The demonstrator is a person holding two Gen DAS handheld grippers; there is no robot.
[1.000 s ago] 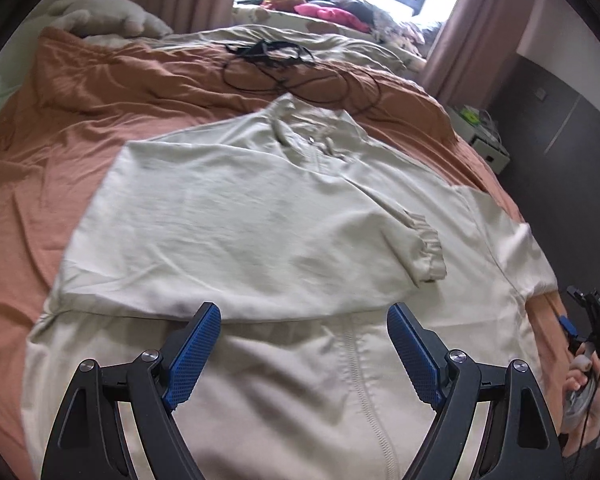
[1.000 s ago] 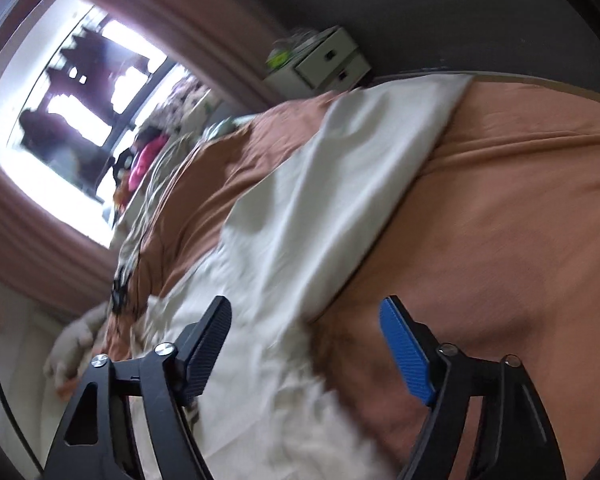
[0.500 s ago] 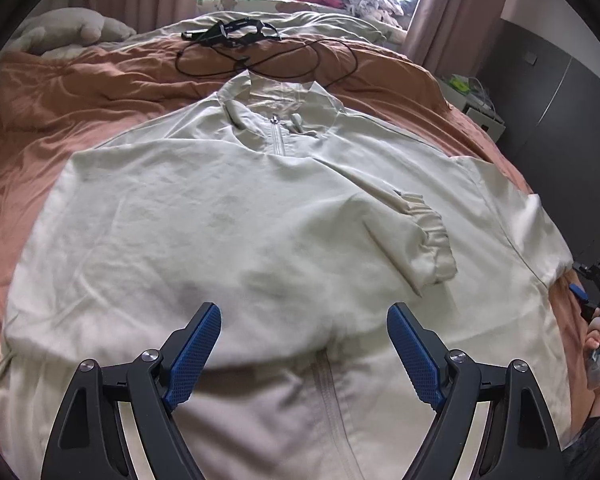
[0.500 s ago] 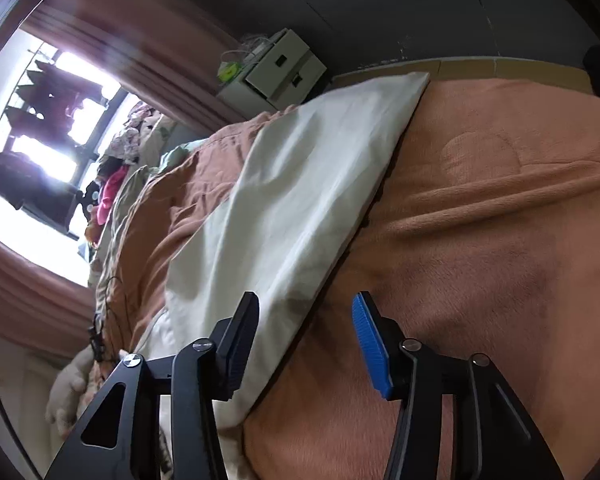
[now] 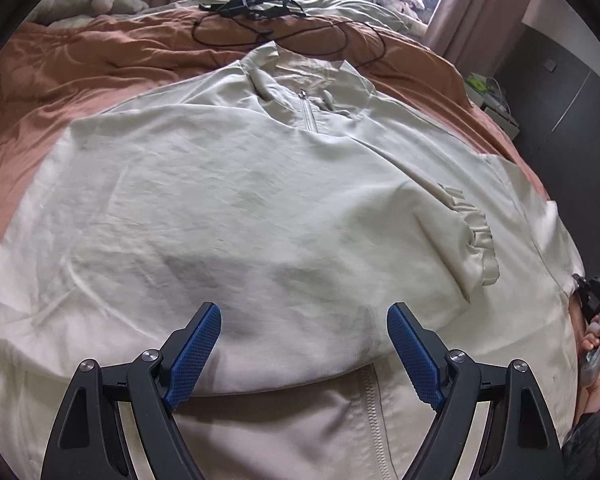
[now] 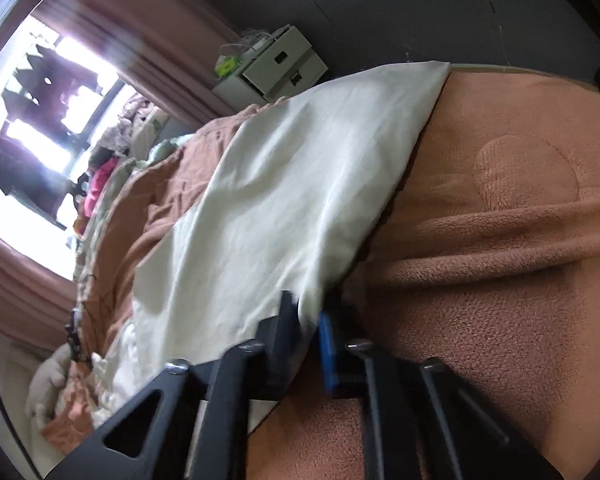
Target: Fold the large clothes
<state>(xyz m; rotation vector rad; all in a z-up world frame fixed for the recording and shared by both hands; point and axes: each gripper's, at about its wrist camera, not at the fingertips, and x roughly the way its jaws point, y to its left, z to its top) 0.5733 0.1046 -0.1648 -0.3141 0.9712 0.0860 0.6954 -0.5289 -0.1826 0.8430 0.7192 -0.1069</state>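
A large cream zip jacket [image 5: 260,200] lies spread front-up on a rust-brown blanket [image 5: 80,68], one sleeve folded across its chest with the gathered cuff [image 5: 478,240] at the right. My left gripper [image 5: 304,334] hovers open just above the folded sleeve's lower edge, nothing between its blue pads. In the right wrist view the jacket's side edge [image 6: 300,184] drapes over the blanket [image 6: 500,280], and my right gripper [image 6: 310,320] is shut on that cream edge. The right gripper [image 5: 594,296] with a hand also shows at the far right of the left wrist view.
Black cables and a headset [image 5: 260,4] lie on the blanket beyond the collar. A plush toy [image 5: 84,0] sits at the far left. A white drawer unit [image 6: 280,64] stands beside the bed, with curtains and a bright window [image 6: 40,92] behind.
My right gripper's jaws closed onto the jacket's side edge. My left gripper sank and moved in over the jacket, staying open.
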